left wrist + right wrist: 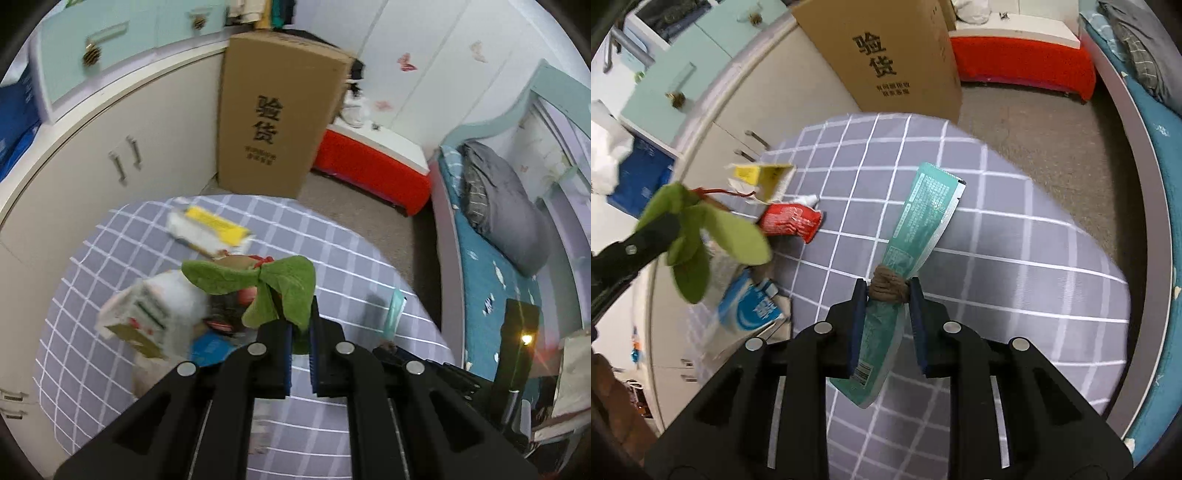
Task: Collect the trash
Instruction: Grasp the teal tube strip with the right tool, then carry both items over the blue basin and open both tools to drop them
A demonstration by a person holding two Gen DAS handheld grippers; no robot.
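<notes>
Green leaves (258, 284), limp and leafy, are pinched at the stem between the jaws of the left gripper (300, 332) and fan out ahead of its fingertips, above the table. Beyond and to the left of that gripper: a blurred white-and-green carton (144, 317), and farther ahead a yellow-and-white wrapper (210, 230) on the grey checked tablecloth (332, 240).

The right gripper (888, 291) is clamped on a teal packet (923, 218), squeezing it where brown twine (888, 286) wraps its middle. One end of the packet sticks forward past the fingertips; the other hangs back between the fingers toward the camera.

Left of the right gripper, on the cloth: a red crumpled wrapper (792, 221) and, nearer, a blue-and-white milk carton (750, 310). The left gripper with its leaves shows at the far left, well apart from the packet.

A cardboard box (882, 55) stands past the table's far edge.
</notes>
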